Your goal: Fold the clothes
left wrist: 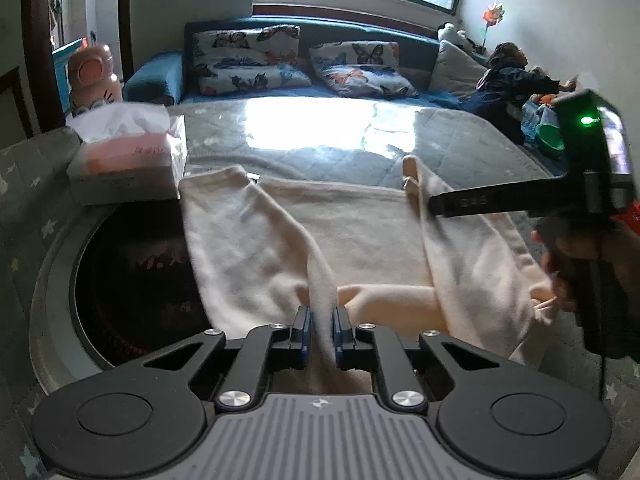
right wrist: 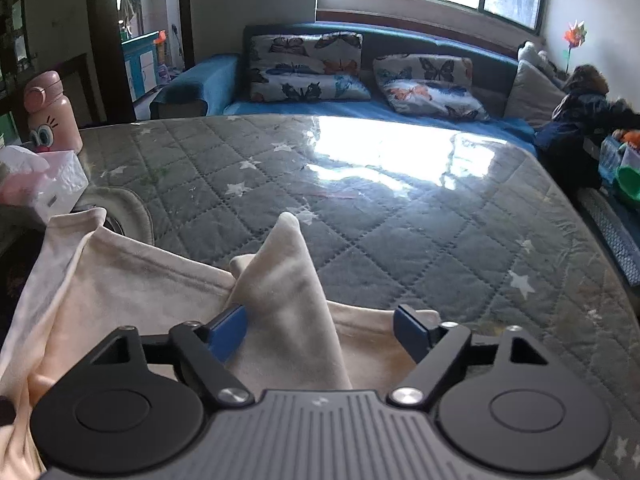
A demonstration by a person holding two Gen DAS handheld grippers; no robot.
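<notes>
Cream fleece garment [left wrist: 352, 232] lies spread on the grey quilted, star-printed tabletop [right wrist: 400, 232]. Left gripper [left wrist: 321, 322] pinches a fold of its near sleeve between narrow blue-padded fingers [left wrist: 304, 320]. Right gripper [right wrist: 320, 332] stands wide open around a peaked cuff. Pink tissue box [left wrist: 128, 160] sits left, its print unreadable; far tabletop lies open.

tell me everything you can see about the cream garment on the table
The cream garment looks like soft fleecy knit. It lies mostly flat on the grey quilted table cover, both sleeves folded in over the body, and its left side overhangs a dark round opening. The left tool is shut on a ridge of its fabric; the right tool stands open around one raised sleeve.
</notes>
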